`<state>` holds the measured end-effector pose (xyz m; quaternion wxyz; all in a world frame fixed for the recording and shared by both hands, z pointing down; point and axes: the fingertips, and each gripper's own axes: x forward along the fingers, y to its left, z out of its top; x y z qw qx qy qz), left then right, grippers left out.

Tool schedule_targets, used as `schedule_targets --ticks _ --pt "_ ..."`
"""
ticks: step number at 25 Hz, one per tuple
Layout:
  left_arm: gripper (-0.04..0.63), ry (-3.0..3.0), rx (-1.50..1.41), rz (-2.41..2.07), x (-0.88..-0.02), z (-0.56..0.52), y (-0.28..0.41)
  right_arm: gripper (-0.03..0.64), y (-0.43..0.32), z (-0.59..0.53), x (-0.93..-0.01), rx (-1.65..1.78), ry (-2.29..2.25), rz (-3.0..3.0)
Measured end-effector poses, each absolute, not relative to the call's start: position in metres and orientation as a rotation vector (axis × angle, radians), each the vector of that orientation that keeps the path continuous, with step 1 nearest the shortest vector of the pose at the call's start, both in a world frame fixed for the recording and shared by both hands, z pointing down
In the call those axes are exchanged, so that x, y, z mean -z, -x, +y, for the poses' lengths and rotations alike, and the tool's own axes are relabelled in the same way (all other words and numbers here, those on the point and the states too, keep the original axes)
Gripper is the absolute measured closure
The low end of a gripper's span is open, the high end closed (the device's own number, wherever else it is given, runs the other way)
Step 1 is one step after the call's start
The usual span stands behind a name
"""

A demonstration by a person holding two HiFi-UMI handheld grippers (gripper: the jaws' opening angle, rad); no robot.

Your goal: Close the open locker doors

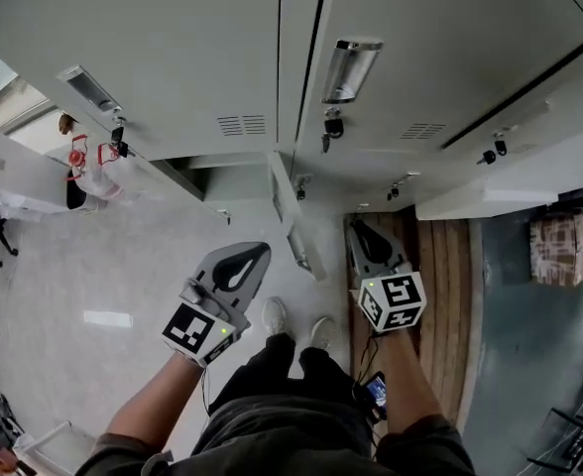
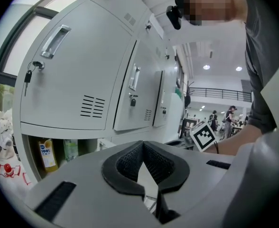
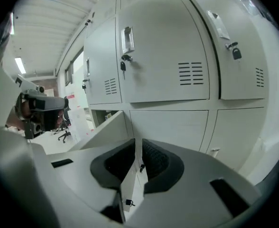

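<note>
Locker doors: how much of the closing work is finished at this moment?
Done: the upper doors look shut. In hand: nothing; the left gripper and right gripper hang free, touching no door. Remaining: three lower doors appear open, the middle door, the left door and the right door.

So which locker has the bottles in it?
The open lower locker at far left, beneath the shut door with a dangling key; the upper doors are closed.
</note>
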<state>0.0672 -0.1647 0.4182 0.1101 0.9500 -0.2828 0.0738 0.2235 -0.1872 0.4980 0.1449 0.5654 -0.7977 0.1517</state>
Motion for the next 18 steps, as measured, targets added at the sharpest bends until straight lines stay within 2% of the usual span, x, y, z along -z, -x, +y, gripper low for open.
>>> schedule_targets --ticks 10,18 --pt "0.586 -2.841 -0.270 -0.911 -0.394 -0.106 -0.087 0.568 -0.226 -0.117 -0.431 -0.424 -1.610 -2.435" --pt "0.586 -2.786 -0.234 -1.002 -0.388 -0.060 -0.106 0.568 -0.232 -0.082 -0.432 -0.428 -1.487 -2.544"
